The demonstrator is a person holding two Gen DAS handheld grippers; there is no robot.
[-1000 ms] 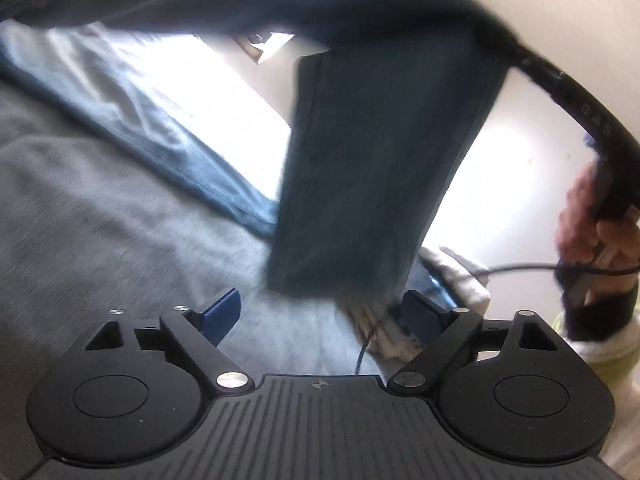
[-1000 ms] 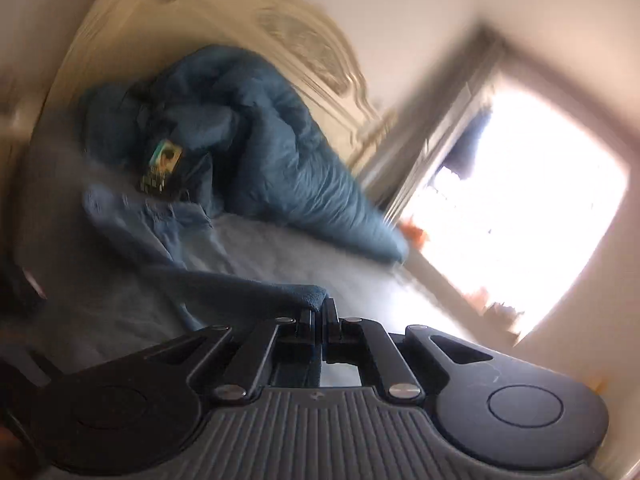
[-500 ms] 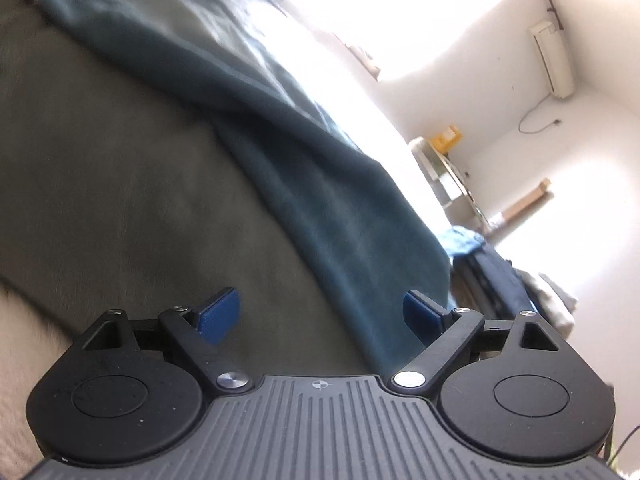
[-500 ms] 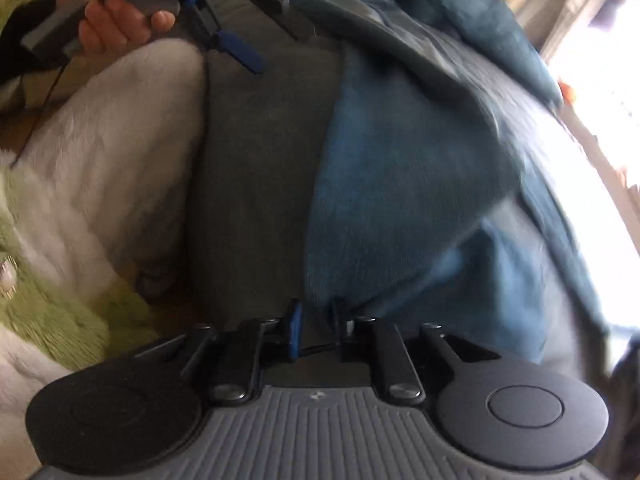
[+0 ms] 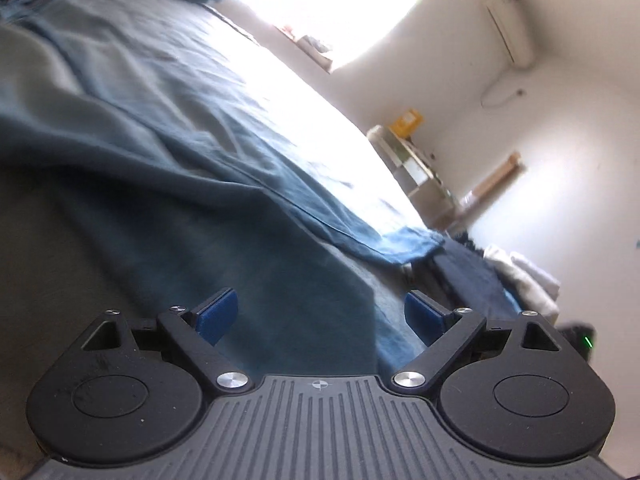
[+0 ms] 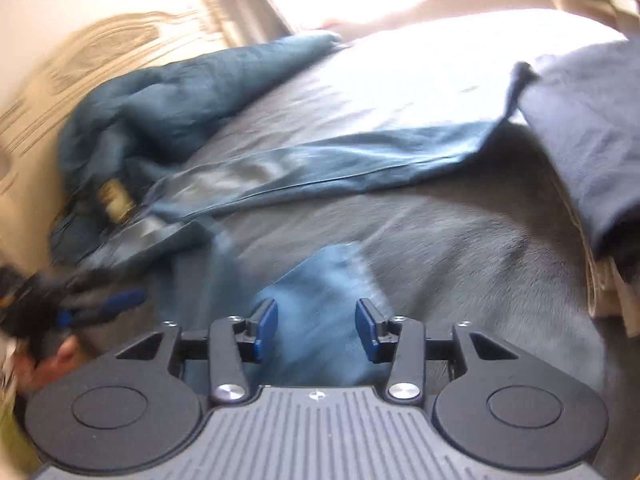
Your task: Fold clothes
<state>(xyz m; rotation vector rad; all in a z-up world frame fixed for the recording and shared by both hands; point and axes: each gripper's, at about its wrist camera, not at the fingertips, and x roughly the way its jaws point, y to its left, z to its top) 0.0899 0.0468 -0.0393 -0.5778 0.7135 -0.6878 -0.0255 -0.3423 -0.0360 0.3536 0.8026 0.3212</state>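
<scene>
Jeans [image 6: 328,168] are seen spread across the grey bed [image 6: 460,248], one leg stretched toward a bright window [image 5: 320,4] and the other bent back so its hem lies just ahead of the right gripper [image 6: 316,324]. A rumpled blue duvet [image 6: 168,92] is heaped against a carved headboard [image 6: 80,52], touching the waist end of the denim. A stack of folded clothes [image 6: 592,140] is set at the bed's right edge, beside the far hem. From the left wrist view, the dark denim is shown filling the foreground, creased, with a visible side seam. A wall air conditioner [image 5: 512,32] and shelves [image 5: 416,164] are visible beyond. The left gripper [image 5: 320,316] is held wide apart, empty, over the fabric; the right one is likewise spread and grasps nothing
</scene>
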